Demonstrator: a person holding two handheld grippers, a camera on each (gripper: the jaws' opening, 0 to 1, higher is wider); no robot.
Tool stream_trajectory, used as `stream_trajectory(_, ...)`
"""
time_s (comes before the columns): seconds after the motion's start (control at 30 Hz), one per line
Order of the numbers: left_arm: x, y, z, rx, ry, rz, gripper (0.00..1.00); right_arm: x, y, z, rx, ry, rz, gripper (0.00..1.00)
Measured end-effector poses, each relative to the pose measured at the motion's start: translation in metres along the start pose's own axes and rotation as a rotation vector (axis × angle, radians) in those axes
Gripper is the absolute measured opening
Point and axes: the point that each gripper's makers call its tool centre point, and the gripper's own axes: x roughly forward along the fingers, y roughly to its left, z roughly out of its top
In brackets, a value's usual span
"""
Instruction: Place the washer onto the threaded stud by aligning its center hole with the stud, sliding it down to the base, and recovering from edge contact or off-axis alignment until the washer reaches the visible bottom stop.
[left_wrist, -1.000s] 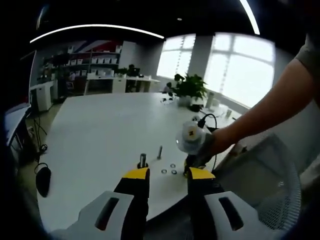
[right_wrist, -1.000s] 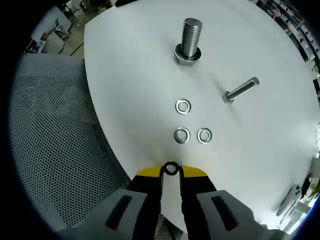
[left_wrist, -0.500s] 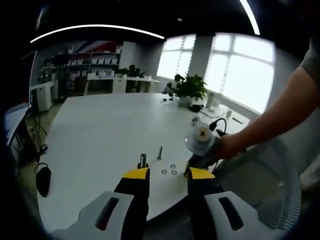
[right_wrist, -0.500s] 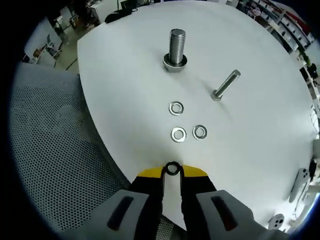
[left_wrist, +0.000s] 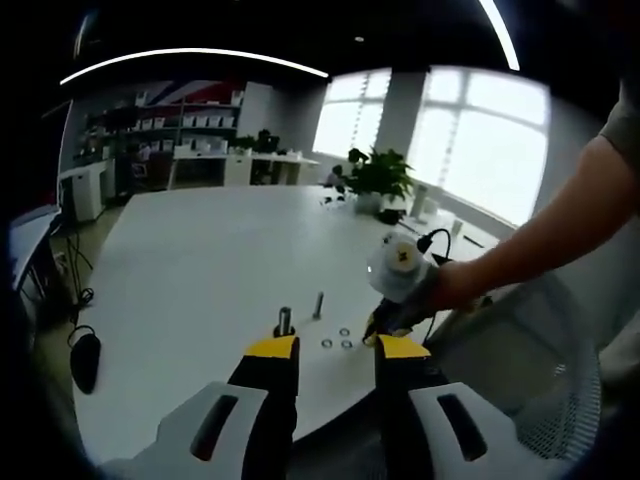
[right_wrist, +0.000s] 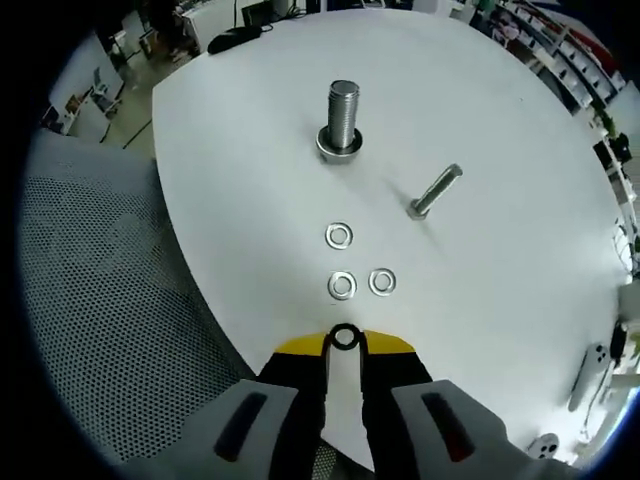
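In the left gripper view, the left gripper (left_wrist: 337, 352) hangs above the near edge of a white table (left_wrist: 200, 270), its yellow-tipped jaws apart with nothing between them. Beyond the tips stand a thick stud (left_wrist: 285, 320) and a thinner bolt (left_wrist: 319, 305), both upright on the table. Just right of them lie small washers (left_wrist: 328, 343), flat on the surface. The right gripper (left_wrist: 385, 325) comes in from the right, held in a person's hand (left_wrist: 450, 290), and hovers beside the washers. A mesh chair (left_wrist: 540, 370) sits at the lower right, and a dark mouse (left_wrist: 85, 358) lies at the table's left edge. A plant (left_wrist: 378, 172) stands at the far end by the windows.

In the right gripper view, the right gripper (right_wrist: 344, 340) looks down on the table (right_wrist: 500, 130) from above its near edge. Its jaws are closed on a dark washer (right_wrist: 344, 337), pinched edge-on at the yellow tips so that the hole shows. Ahead, three washers (right_wrist: 342, 286) lie flat on the table, two side by side and one farther on. Beyond them the stud (right_wrist: 341, 118) stands upright on its wide base, well apart from the held washer. The bolt (right_wrist: 434, 191) appears slanted to its right. The chair (right_wrist: 110, 300) lies to the left.
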Motion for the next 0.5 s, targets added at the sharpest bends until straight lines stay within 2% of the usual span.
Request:
stream_trajectory(0.17,0.0,-0.001,0.001,0.001,-0.003,-0.004,0.28,-0.015,-0.017,0.017,0.019,-0.04,-0.013,0.13)
stream_trajectory(0.23,0.0,0.0,0.001,-0.002,-0.004,-0.003,0.28,-0.022,-0.024,0.031,0.014,-0.076,-0.026,0.13)
stream_trajectory(0.5,-0.001,0.0,0.001,-0.001,-0.007,-0.002,0.28,-0.031,-0.044,0.071,0.003,-0.132,-0.06,0.13)
